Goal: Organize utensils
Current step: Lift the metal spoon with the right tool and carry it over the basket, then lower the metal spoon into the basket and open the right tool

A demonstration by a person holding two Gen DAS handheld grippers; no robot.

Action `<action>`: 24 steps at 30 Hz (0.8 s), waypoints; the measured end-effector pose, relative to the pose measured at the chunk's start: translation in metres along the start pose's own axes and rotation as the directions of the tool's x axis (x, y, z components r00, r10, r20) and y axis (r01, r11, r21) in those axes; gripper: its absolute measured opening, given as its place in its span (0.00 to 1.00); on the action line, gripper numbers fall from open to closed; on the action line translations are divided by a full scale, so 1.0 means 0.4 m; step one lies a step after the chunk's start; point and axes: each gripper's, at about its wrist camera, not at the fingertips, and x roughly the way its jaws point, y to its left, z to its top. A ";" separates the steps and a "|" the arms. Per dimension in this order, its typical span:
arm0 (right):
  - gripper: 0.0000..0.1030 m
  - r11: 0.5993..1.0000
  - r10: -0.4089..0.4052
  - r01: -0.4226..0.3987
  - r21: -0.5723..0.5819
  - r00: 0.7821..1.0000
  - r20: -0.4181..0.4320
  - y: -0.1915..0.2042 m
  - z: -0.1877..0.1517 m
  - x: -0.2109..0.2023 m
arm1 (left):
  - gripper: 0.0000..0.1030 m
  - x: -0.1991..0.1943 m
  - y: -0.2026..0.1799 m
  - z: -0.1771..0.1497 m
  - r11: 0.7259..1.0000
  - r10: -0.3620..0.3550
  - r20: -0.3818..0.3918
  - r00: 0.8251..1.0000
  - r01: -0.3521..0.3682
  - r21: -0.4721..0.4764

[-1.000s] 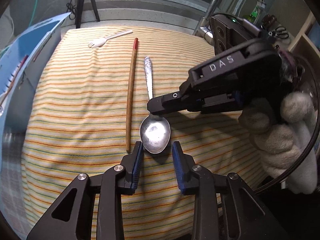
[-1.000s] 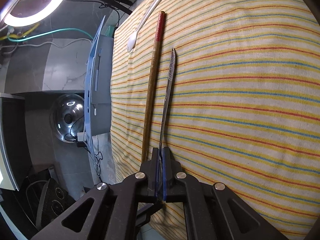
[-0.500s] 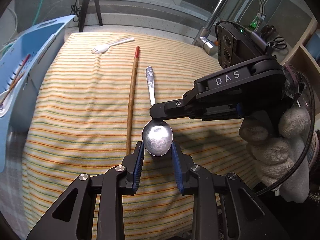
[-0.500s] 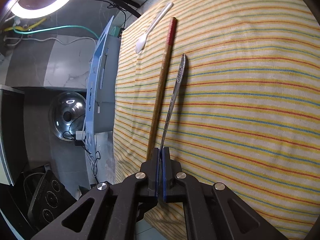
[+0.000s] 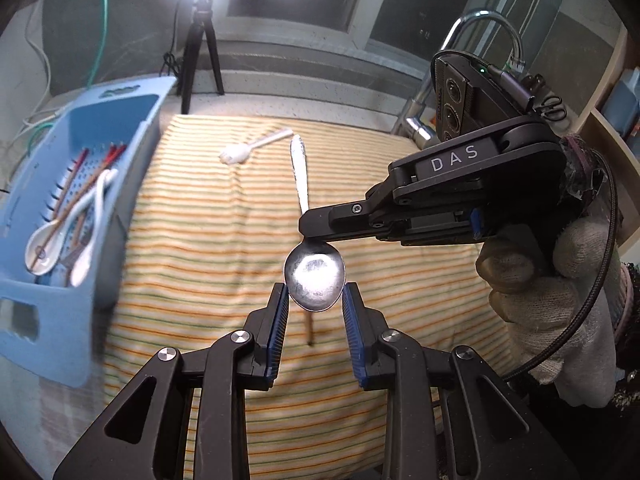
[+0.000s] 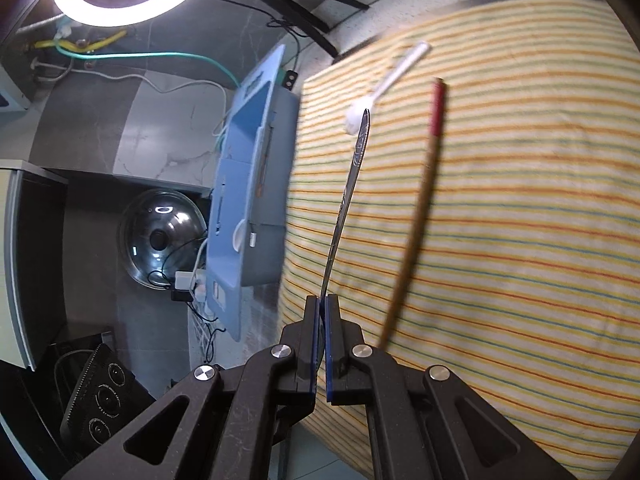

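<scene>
While the blue basket (image 5: 72, 216) at left holds white spoons (image 5: 60, 236) and red-tipped chopsticks (image 5: 86, 178), the left gripper (image 5: 314, 304) pinches the metal spoon (image 5: 314, 276) by its bowl above the striped cloth (image 5: 200, 240), and the right gripper (image 6: 322, 322), pressed together, clamps its neck.

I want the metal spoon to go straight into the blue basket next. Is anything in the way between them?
Nothing visible blocks it. The metal spoon is held above the striped cloth by the right gripper at its neck, its bowl between the left gripper fingers. The blue basket is open-topped, with only cloth and air between. The plastic fork lies farther back.
</scene>
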 end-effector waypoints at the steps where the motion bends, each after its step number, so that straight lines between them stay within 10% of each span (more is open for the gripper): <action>1: 0.02 1.000 0.004 -0.004 -0.007 1.000 0.002 0.015 0.006 0.007 | 0.25 -0.008 0.011 0.005 1.000 0.004 0.007 1.000 -0.004 0.000; 24: 0.02 0.994 0.000 -0.004 -0.112 0.999 -0.037 0.254 0.100 0.271 | 0.25 -0.102 0.308 0.039 0.994 0.084 0.057 0.995 -0.080 -0.068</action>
